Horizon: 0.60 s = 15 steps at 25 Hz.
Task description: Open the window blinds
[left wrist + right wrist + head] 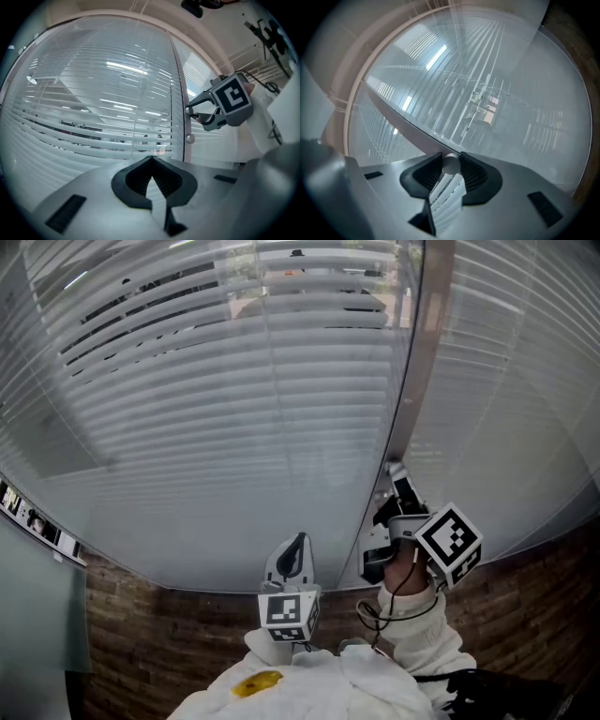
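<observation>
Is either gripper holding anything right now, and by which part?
The right gripper is closed on a small round knob on the window frame, pads pressing its two sides. The left gripper holds nothing.

No words or numbers I can read.
My left cube (287, 611) and right cube (448, 544) bear only marker patterns; the wall strip (33, 519) is too small to read.

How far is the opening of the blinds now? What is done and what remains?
Done: the upper slats show dark gaps, so they look partly tilted. In hand: the right claw is shut on the knob by the frame. Left: the lower slats look closed, so more turning seems needed. The left claw is shut and empty.
</observation>
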Motion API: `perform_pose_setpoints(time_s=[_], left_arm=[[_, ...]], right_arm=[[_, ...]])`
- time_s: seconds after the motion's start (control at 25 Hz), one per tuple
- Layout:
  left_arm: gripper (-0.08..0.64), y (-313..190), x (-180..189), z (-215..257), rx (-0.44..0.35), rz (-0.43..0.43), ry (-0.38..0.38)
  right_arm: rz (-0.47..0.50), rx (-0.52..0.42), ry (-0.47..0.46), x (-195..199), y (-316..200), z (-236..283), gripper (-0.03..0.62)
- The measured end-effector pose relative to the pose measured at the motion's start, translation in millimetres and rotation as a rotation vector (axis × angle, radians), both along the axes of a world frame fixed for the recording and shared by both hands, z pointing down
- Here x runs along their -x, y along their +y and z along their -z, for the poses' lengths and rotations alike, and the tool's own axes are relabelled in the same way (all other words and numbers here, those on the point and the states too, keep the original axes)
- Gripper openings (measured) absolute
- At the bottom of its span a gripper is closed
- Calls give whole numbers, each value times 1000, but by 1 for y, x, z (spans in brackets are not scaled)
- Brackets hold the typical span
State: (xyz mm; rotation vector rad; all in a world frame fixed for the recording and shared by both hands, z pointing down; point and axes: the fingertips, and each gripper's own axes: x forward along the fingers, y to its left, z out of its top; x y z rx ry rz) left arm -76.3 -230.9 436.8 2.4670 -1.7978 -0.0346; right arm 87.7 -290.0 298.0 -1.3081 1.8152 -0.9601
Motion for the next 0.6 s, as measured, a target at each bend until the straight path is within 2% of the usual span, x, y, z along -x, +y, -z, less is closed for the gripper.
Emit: perform_pose_setpoints(time_s=[0.28, 0.6], left_arm=[[0, -1, -1, 0, -2, -1, 5], [0, -1, 1, -2, 3, -1, 7]], right_arm=[[0, 29, -157, -2, 1, -4, 132], [27, 68, -378, -2, 1, -10, 132]])
